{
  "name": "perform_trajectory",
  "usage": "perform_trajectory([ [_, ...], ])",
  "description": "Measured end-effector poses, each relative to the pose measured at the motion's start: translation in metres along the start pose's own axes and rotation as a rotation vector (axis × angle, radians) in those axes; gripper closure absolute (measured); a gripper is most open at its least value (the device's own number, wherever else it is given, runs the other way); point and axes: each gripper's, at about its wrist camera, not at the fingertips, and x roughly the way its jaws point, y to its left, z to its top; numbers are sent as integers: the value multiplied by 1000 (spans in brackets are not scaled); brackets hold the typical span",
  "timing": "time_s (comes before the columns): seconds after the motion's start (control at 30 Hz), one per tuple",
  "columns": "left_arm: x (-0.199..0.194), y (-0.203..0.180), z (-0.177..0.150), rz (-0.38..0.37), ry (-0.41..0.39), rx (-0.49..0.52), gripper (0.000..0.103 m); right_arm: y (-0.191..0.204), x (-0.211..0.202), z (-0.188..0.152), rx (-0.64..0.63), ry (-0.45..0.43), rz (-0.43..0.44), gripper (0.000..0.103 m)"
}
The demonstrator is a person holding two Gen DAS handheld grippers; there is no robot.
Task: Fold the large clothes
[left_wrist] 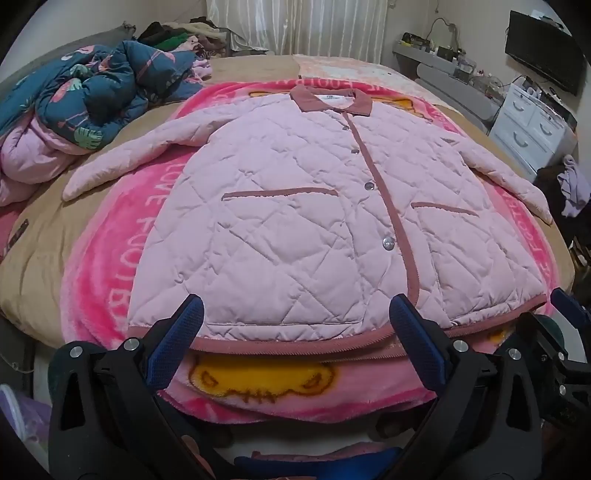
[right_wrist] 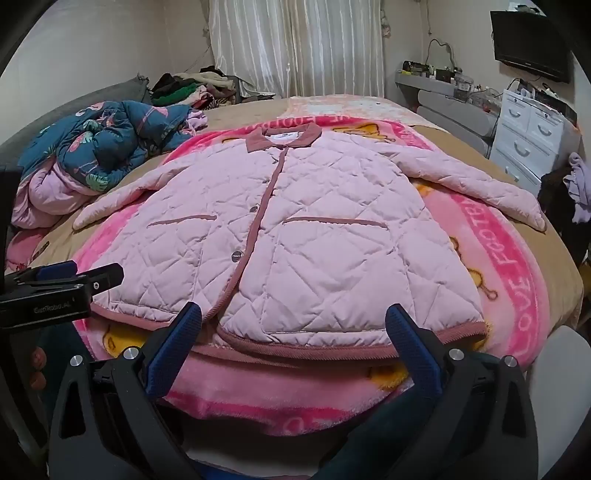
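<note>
A pink quilted jacket (left_wrist: 295, 206) with a dark-pink collar and trim lies flat and buttoned on a bright pink blanket (left_wrist: 110, 258), sleeves spread to both sides. It also shows in the right wrist view (right_wrist: 314, 240). My left gripper (left_wrist: 295, 314) is open and empty, its blue-padded fingers just short of the jacket's hem on the left half. My right gripper (right_wrist: 293, 321) is open and empty at the hem on the right half. The right gripper shows at the right edge of the left wrist view (left_wrist: 561, 332), and the left gripper at the left edge of the right wrist view (right_wrist: 66, 284).
A crumpled dark-blue flamingo-print duvet (left_wrist: 85, 92) lies at the bed's far left, with a pile of clothes (left_wrist: 177, 35) behind it. A white drawer unit (left_wrist: 532, 125) and a cluttered shelf stand to the right. A wall TV (left_wrist: 539, 51) hangs at the upper right.
</note>
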Motion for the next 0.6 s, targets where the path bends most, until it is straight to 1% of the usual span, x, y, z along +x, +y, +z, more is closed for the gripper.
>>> perform_trajectory([
  [0.2, 1, -2, 1, 0, -4, 4, 9, 1, 0, 2, -3, 15, 4, 4],
  [0.23, 1, -2, 1, 0, -4, 3, 9, 1, 0, 0, 0, -2, -7, 4],
  [0.27, -3, -4, 2, -3, -13, 3, 9, 1, 0, 0, 0, -2, -9, 4],
  [0.6, -6, -3, 3, -14, -17, 1, 9, 0, -1, 0, 6, -1, -11, 4],
])
